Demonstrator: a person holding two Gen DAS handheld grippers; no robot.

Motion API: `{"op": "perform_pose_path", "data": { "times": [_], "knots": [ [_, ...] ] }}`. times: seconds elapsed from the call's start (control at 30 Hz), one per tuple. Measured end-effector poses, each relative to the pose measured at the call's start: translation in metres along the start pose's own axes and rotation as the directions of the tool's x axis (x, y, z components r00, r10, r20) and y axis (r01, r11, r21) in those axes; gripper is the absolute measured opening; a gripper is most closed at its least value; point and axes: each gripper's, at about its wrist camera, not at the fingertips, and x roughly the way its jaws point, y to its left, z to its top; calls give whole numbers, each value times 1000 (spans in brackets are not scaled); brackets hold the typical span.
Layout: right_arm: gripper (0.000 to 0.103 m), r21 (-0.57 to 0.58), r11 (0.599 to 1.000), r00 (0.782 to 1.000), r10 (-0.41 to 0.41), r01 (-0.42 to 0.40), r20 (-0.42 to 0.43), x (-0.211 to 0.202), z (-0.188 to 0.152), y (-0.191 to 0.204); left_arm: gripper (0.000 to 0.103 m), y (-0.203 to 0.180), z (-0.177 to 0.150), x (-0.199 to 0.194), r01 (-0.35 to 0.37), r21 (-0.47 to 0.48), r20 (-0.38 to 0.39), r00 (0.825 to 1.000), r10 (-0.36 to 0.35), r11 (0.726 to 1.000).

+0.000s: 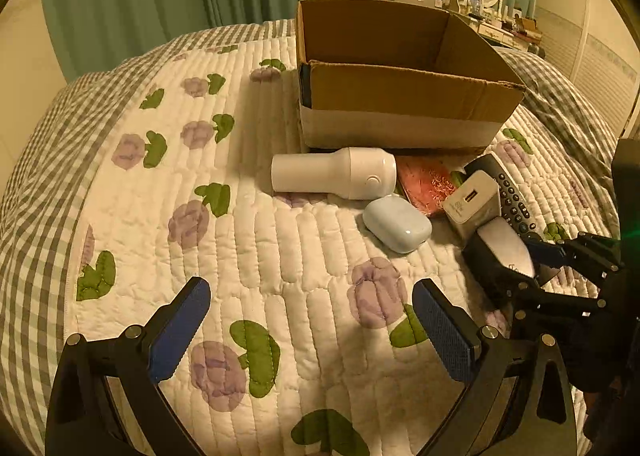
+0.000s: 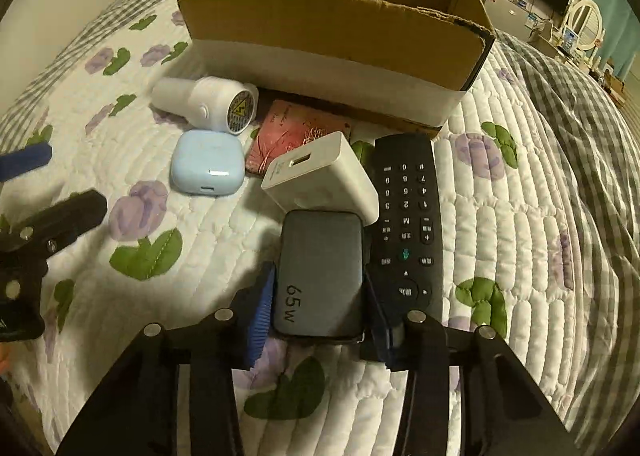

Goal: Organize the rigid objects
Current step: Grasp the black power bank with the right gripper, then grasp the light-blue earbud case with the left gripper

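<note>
Matt corrugated cardboard box (image 1: pixel 400 96), quilted cloth bedspread (image 1: pixel 280 264), glossy plastic earbud case (image 1: pixel 398 222), matt grey charger (image 2: pixel 320 276)

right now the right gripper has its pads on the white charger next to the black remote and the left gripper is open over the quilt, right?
Not quite: the right gripper is closed on the grey charger marked 65W, not the white charger behind it, as the right wrist view shows. It does lie next to the black remote, and the left gripper is open over the quilt.

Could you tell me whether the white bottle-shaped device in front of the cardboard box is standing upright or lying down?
Lying down: the white device rests on its side on the quilt.
</note>
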Motion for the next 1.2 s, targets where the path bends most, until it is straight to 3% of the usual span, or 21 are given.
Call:
{"op": "perform_pose_path", "data": {
  "times": [0.2,0.3,0.5,0.87,1.07,1.13,1.2],
  "knots": [
    [42,-58,998,999,-30,29,-14,8,9,9,103,0,-4,-1,6,10,-6,1000,-6,1000],
    [42,5,1000,1000,5,-5,-16,1,13,0,103,-1,-4,-3,12,17,-2,1000,-12,1000],
    [42,44,999,997,8,-11,72,-36,24,-18,103,-10,5,1,25,16,13,1000,-25,1000],
    [42,88,996,990,-35,24,136,-39,52,-58,103,-35,29,43,19,58,17,1000,-20,998],
    [42,108,994,991,-24,10,130,-28,57,-71,103,-47,39,68,49,46,-37,998,-47,998],
    [42,106,994,992,-26,13,122,-24,58,-73,100,-52,41,73,40,74,-33,999,-38,996],
    [42,110,994,993,-23,10,115,-20,58,-74,86,-56,39,79,35,96,-54,998,-29,995]
  ]
}}
